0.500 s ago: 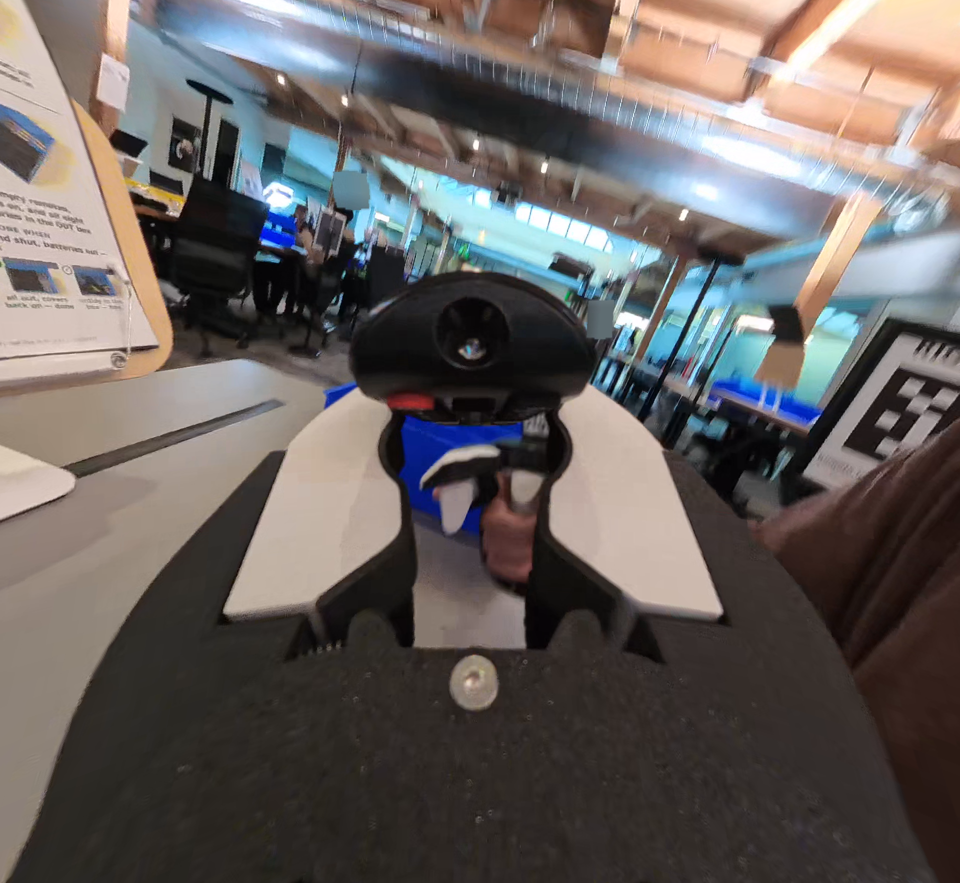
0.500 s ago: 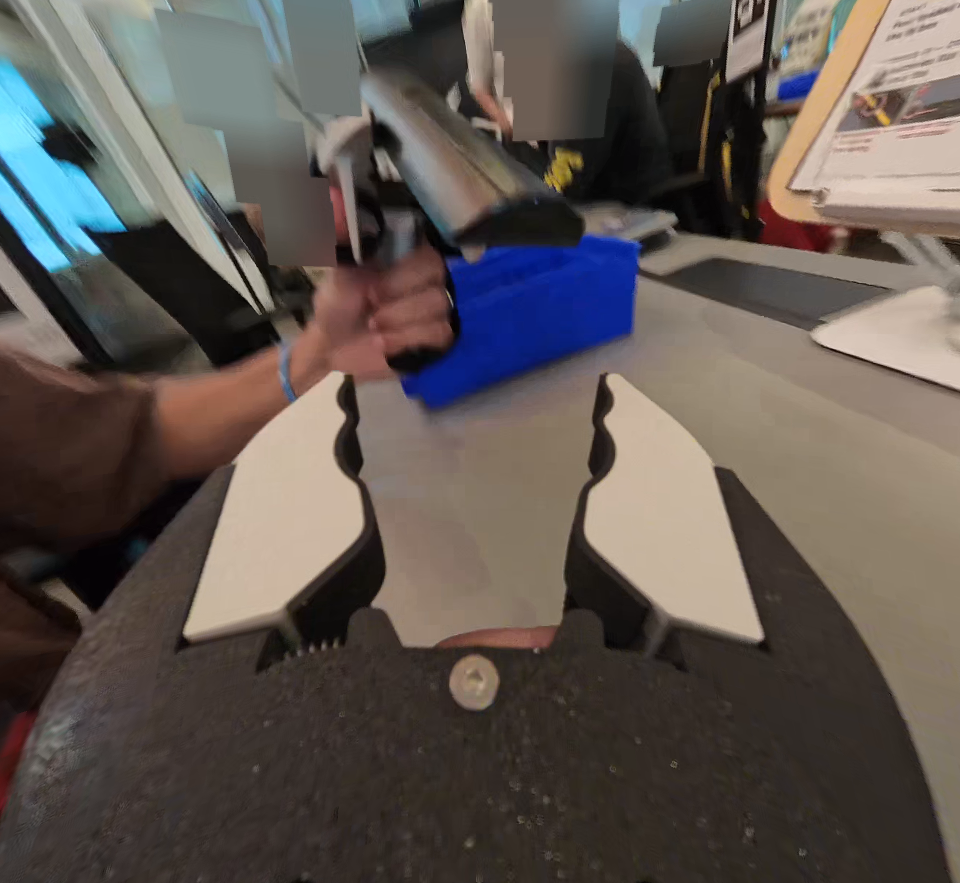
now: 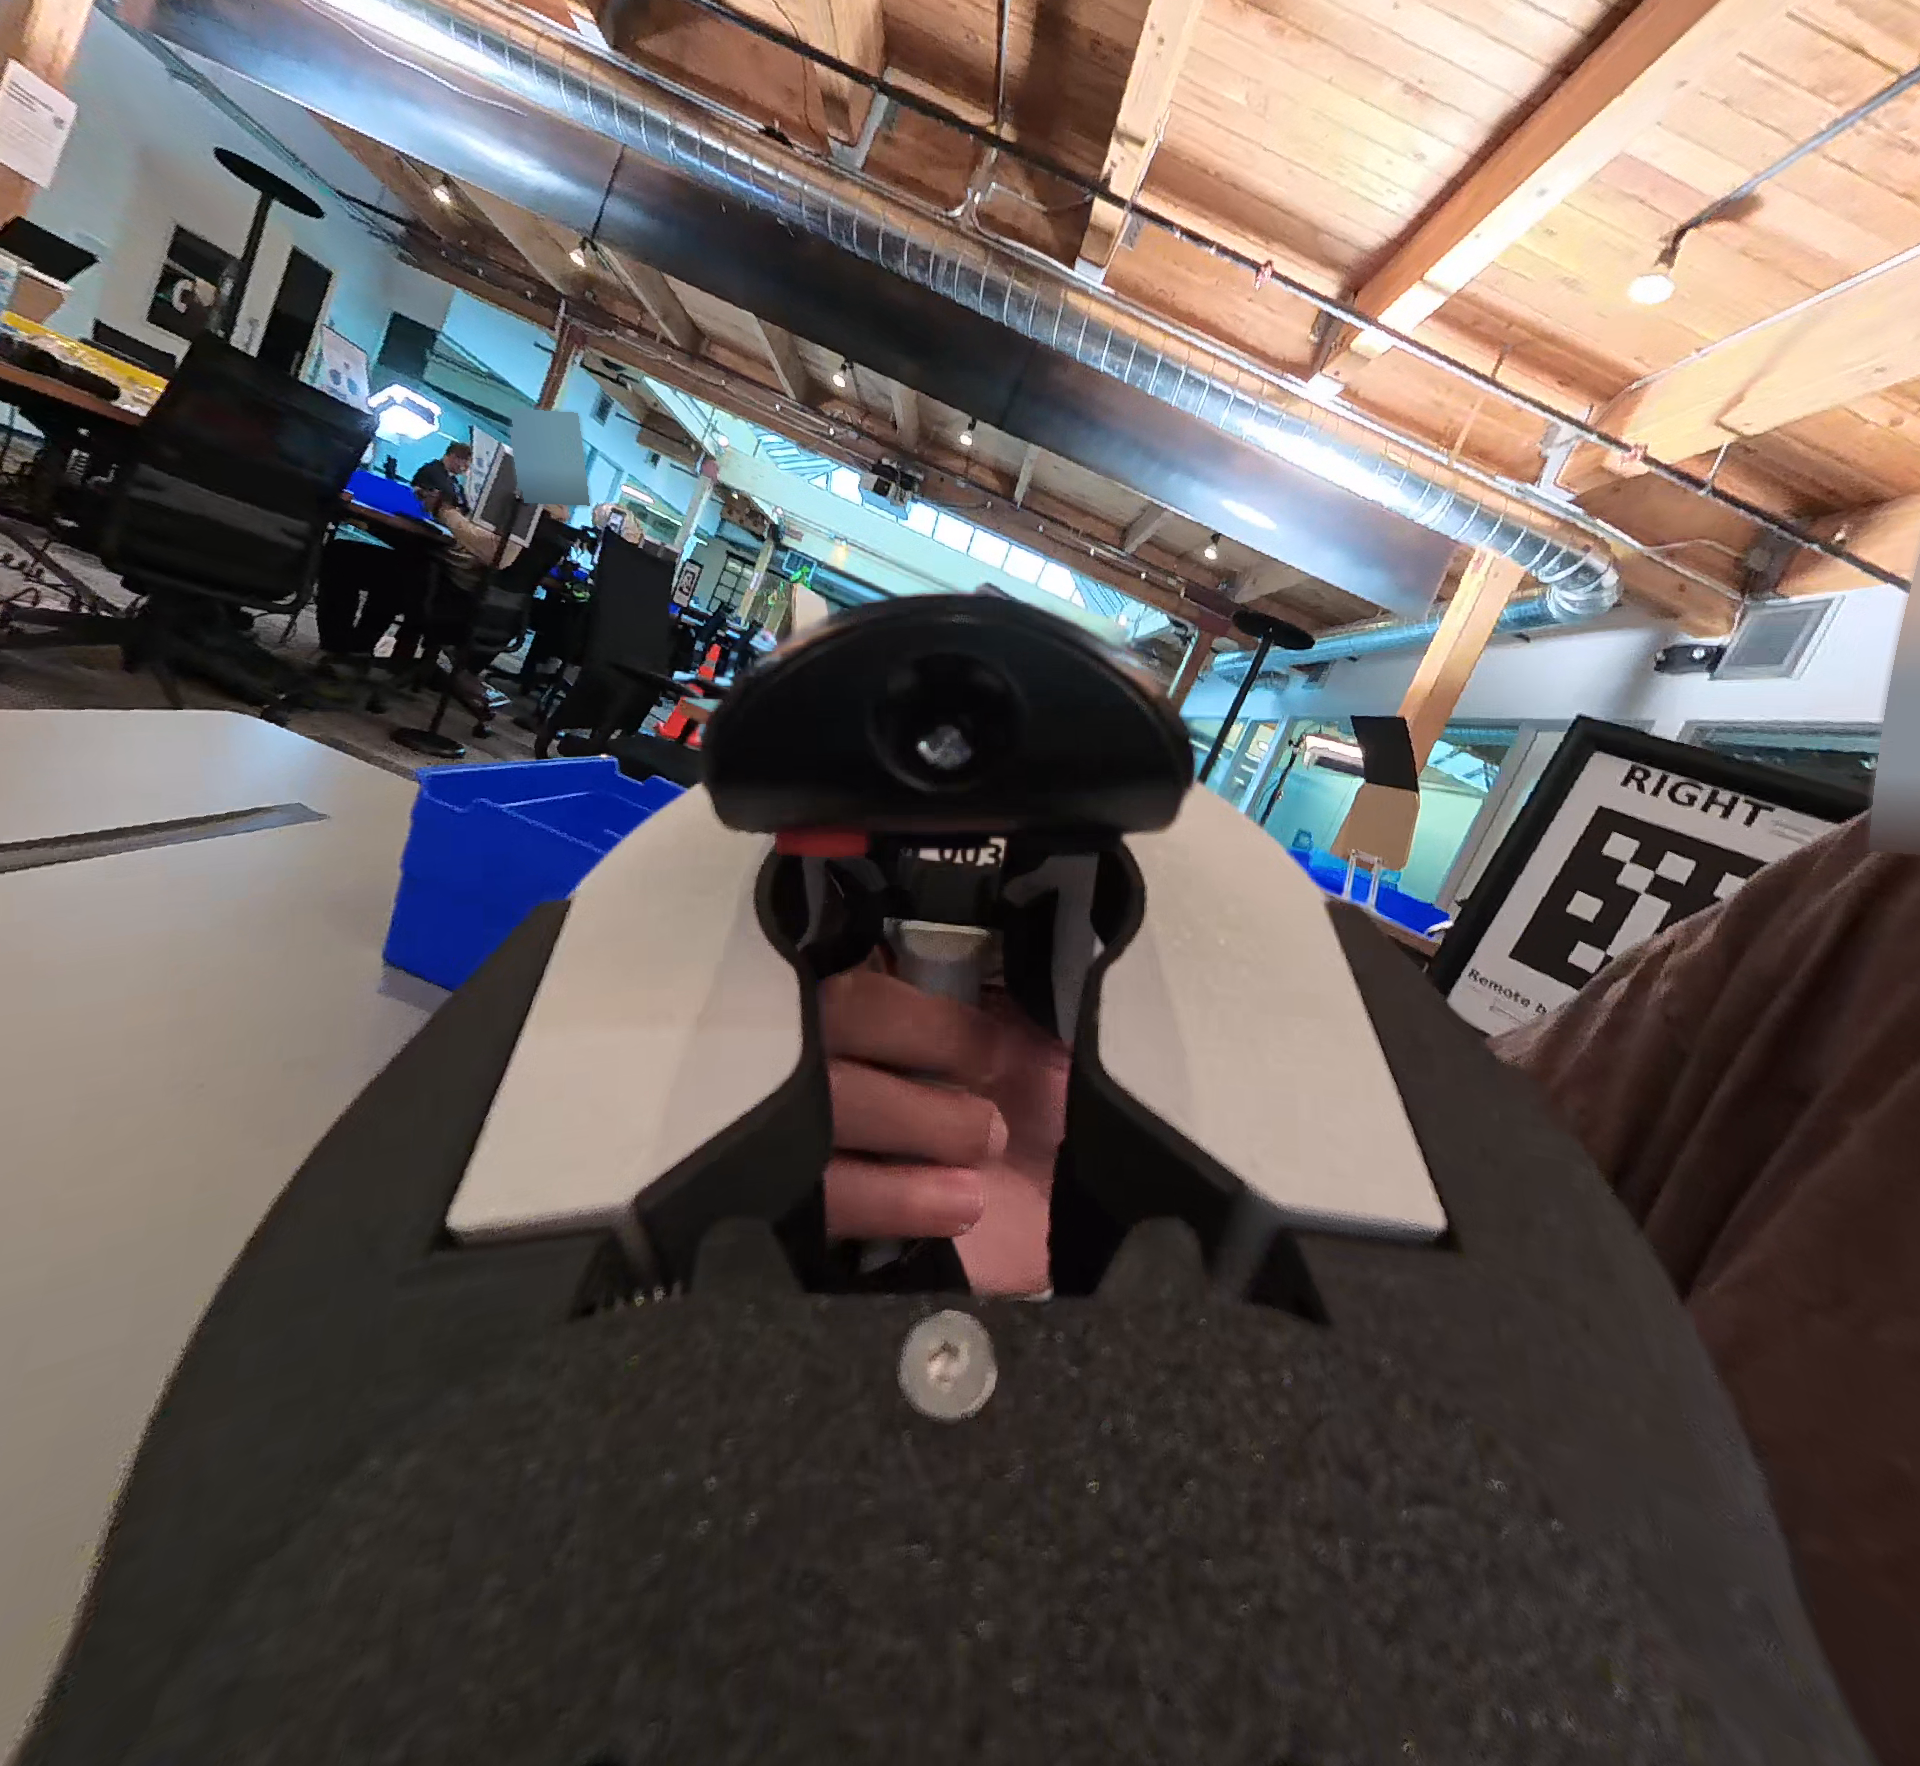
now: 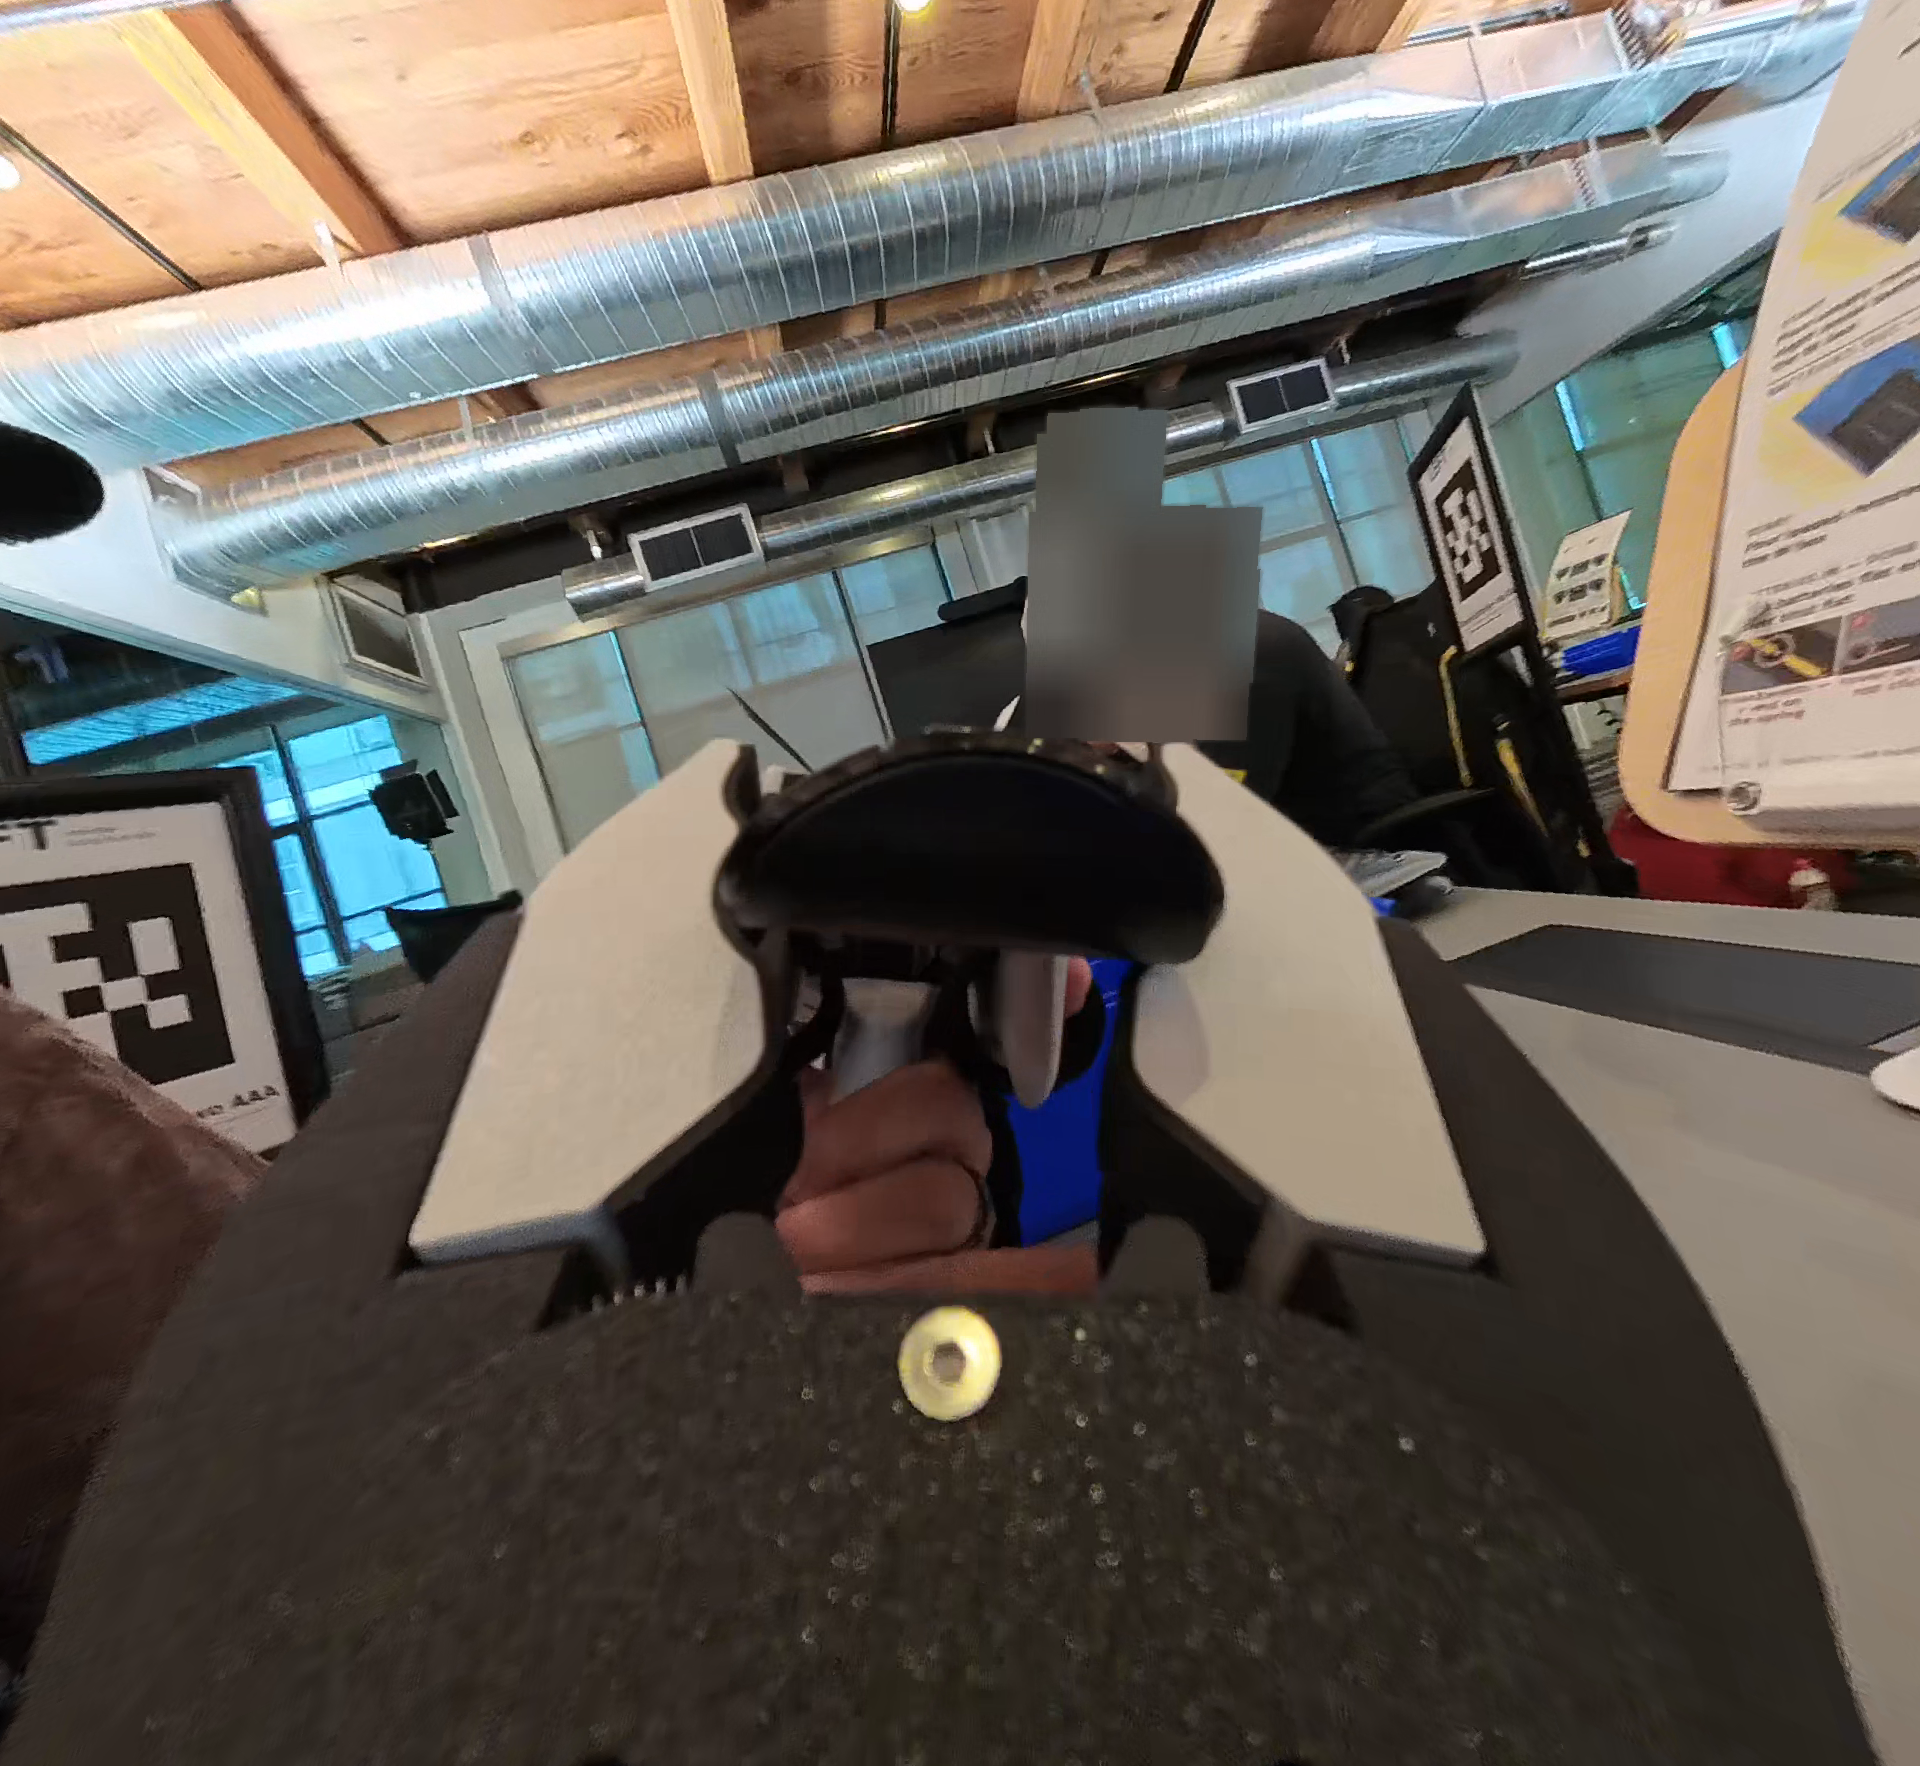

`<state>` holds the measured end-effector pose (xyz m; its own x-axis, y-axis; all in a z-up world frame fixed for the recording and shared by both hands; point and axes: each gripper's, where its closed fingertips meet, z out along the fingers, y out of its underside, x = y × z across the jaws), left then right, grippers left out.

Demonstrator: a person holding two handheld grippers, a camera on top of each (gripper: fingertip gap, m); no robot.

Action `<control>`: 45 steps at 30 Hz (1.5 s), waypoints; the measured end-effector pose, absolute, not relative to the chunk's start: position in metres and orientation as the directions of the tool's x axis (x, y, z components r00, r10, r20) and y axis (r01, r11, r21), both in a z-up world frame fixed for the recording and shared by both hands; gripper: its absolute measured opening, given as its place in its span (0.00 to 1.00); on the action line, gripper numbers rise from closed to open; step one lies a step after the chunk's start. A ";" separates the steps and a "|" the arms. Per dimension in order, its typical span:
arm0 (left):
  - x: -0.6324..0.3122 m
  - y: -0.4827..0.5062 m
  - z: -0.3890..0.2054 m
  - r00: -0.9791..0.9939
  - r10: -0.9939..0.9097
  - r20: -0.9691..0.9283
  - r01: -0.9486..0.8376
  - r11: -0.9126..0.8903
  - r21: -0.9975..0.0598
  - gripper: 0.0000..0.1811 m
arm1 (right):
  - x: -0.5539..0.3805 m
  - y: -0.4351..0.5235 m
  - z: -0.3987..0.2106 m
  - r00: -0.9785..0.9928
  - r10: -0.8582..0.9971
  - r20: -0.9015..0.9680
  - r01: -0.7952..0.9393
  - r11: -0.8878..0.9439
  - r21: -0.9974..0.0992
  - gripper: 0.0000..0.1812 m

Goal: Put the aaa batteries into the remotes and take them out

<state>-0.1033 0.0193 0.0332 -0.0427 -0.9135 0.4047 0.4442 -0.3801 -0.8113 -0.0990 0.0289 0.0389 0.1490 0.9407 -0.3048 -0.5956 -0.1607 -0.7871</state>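
Both grippers point at each other, lifted above the counter [image 3: 156,1041]. The left gripper [image 3: 945,968] and right gripper [image 4: 956,989] stand parted, empty. No remotes or batteries show; lower both toward the blue bin [image 3: 499,864], left of centre.

Printed writing is borne by a black-framed marker sign [image 3: 1662,875] at the worktop's right edge, another framed marker sign [image 4: 135,947] at its left, and a clipboard instruction sheet [image 4: 1829,511].
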 end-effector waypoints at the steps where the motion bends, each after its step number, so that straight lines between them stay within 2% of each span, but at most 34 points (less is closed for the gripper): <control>1: -0.101 0.017 0.033 -0.047 -0.915 0.400 0.438 -0.379 -0.815 0.29 | -0.097 0.028 0.039 0.157 0.943 -0.293 -0.598 -0.145 -0.788 0.37; 5: -0.096 0.013 0.028 -0.065 -0.914 0.401 0.452 -0.385 -0.805 0.29 | -0.095 0.023 0.041 0.114 0.951 -0.289 -0.595 -0.167 -0.786 0.38; 7: -0.093 0.012 0.024 -0.065 -0.911 0.408 0.452 -0.392 -0.802 0.29 | -0.095 0.022 0.041 0.070 0.948 -0.310 -0.591 -0.211 -0.778 0.42; 11: -0.086 0.010 0.016 -0.082 -0.902 0.425 0.432 -0.416 -0.800 0.29 | -0.089 0.019 0.044 0.017 0.955 -0.296 -0.600 -0.227 -0.767 0.35; 16: -0.083 0.007 0.003 -0.064 -0.894 0.443 0.330 -0.438 -0.836 0.32 | -0.079 0.019 0.040 -0.046 0.949 -0.312 -0.576 -0.280 -0.768 0.34; 18: -0.091 0.006 0.002 -0.062 -0.891 0.450 0.314 -0.445 -0.838 0.37 | -0.075 0.016 0.039 -0.054 0.956 -0.289 -0.562 -0.269 -0.782 0.33; 21: -0.100 0.004 0.004 -0.036 -0.902 0.431 0.287 -0.422 -0.860 0.37 | -0.078 0.007 0.032 -0.060 0.971 -0.232 -0.484 -0.231 -0.844 0.34; 22: -0.099 0.002 0.003 -0.030 -0.908 0.418 0.264 -0.410 -0.873 0.36 | -0.081 0.003 0.029 -0.052 0.978 -0.200 -0.456 -0.202 -0.867 0.34; 24: -0.093 -0.005 -0.007 -0.012 -0.922 0.386 0.162 -0.383 -0.910 0.26 | -0.086 -0.005 0.023 -0.060 0.988 -0.144 -0.419 -0.156 -0.895 0.34; 26: -0.084 -0.016 -0.025 -0.022 -0.934 0.355 0.016 -0.356 -0.934 0.27 | -0.080 -0.008 0.033 -0.102 0.982 -0.160 -0.498 -0.190 -0.846 0.34; 27: -0.082 -0.019 -0.032 -0.016 -0.940 0.342 -0.035 -0.341 -0.939 0.26 | -0.081 -0.010 0.032 -0.112 0.981 -0.156 -0.482 -0.191 -0.855 0.33; 33: -0.077 -0.024 -0.051 -0.006 -0.957 0.289 -0.151 -0.285 -0.946 0.27 | -0.084 -0.013 0.028 -0.106 0.987 -0.122 -0.420 -0.156 -0.894 0.33; 36: -0.076 -0.024 -0.070 0.016 -0.963 0.268 -0.248 -0.263 -0.932 0.40 | -0.082 -0.010 0.028 -0.098 0.985 -0.141 -0.429 -0.169 -0.887 0.32; 37: -0.076 -0.025 -0.076 0.019 -0.965 0.262 -0.280 -0.257 -0.925 0.40 | -0.081 -0.009 0.029 -0.097 0.984 -0.150 -0.436 -0.177 -0.882 0.32; 39: -0.071 -0.026 -0.079 0.023 -0.966 0.256 -0.283 -0.252 -0.926 0.39 | -0.081 -0.007 0.030 -0.103 0.982 -0.160 -0.450 -0.189 -0.873 0.32; 42: -0.067 -0.033 -0.079 -0.017 -0.963 0.270 -0.291 -0.253 -0.923 0.33 | -0.082 -0.009 0.031 -0.107 0.982 -0.156 -0.460 -0.189 -0.868 0.32; 45: -0.072 -0.027 -0.076 0.016 -0.971 0.240 -0.296 -0.234 -0.926 0.33 | -0.081 -0.007 0.026 -0.099 0.980 -0.170 -0.432 -0.196 -0.880 0.33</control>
